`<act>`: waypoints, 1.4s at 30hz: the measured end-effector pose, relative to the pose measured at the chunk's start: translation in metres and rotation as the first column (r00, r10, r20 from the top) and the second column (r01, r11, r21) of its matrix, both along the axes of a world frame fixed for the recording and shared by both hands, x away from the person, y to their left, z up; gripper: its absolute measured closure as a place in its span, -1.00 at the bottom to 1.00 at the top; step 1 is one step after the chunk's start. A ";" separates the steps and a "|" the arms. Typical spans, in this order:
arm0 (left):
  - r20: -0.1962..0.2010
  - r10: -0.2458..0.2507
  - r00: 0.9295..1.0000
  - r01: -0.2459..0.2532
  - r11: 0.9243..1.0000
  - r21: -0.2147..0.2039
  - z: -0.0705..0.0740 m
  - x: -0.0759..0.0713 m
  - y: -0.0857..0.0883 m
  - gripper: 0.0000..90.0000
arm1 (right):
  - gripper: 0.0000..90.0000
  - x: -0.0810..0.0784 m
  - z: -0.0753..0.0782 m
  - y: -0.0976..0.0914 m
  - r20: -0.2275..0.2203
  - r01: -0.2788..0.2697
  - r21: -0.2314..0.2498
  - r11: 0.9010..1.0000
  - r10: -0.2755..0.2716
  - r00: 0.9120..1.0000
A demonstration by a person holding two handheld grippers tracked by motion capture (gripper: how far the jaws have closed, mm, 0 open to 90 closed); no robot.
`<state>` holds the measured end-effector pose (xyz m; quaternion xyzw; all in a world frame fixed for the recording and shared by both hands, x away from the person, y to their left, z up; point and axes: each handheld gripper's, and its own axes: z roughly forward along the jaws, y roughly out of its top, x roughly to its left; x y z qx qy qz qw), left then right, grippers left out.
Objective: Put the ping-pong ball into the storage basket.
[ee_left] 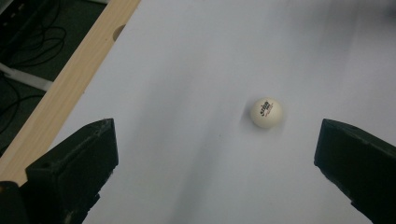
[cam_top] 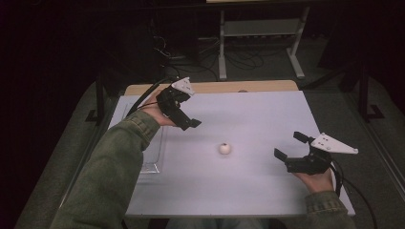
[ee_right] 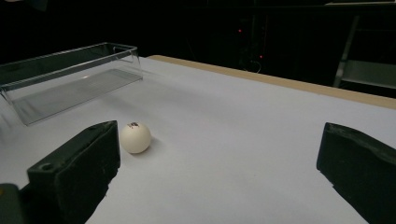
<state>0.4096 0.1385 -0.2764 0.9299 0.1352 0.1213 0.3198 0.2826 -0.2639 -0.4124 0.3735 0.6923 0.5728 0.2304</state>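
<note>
Tabletop (cam_top: 248, 191): white sheet over a wooden top, whose bare edge runs along the far side; everything below is placed from the ball resting on it.
Tray (cam_top: 154, 157): clear plastic, long and shallow, lying flat on the tabletop well to the left of the ball; in the high view the person's left sleeve covers much of it. In the right gripper view the tray (ee_right: 70, 77) stands beyond the ball, apart from it.
Left gripper (cam_top: 187, 123): held above the tabletop, up and to the left of the ball, near it but not touching; its jaws are spread wide with nothing between them. In the left gripper view the two black jaws rise at either lower corner and the ball sits farther off, nearer the right-hand one.
Right gripper (cam_top: 290, 144): held to the right of the ball, well apart from it, with the jaws pointing toward the ball's side; they are released, gaping and unloaded. In the right gripper view the ball lies just beside the tip of the left-hand jaw; whether they touch I cannot tell.
Ball (cam_top: 224, 148): small, white, round, with a dark printed mark; it rests on the bare white sheet near the tabletop's middle, between the two grippers, held by neither. Its print faces up in the left gripper view (ee_left: 266, 112); it shows in the right gripper view too (ee_right: 135, 137).
</note>
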 end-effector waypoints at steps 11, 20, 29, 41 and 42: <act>-0.008 -0.052 0.999 0.053 0.998 0.018 -0.002 0.006 -0.022 -1.00 | -1.00 -0.001 0.000 -0.001 0.001 0.002 0.009 1.000 -0.002 1.000; -0.020 -0.089 0.996 0.090 0.995 0.032 -0.005 0.008 -0.041 -1.00 | -1.00 -0.002 0.000 -0.002 -0.002 0.003 0.016 1.000 -0.003 1.000; -0.033 -0.124 0.992 0.126 0.991 0.053 -0.007 0.011 -0.060 -1.00 | -1.00 -0.002 0.001 -0.003 0.001 0.002 0.020 1.000 -0.002 1.000; -0.054 -0.154 0.987 0.158 0.985 0.075 -0.014 0.014 -0.077 -1.00 | -1.00 -0.003 0.001 -0.004 0.002 0.003 0.026 1.000 -0.003 1.000; -0.053 -0.155 0.986 0.159 0.985 0.072 -0.015 0.015 -0.078 -1.00 | -1.00 -0.003 0.001 -0.004 0.002 0.003 0.026 1.000 -0.003 1.000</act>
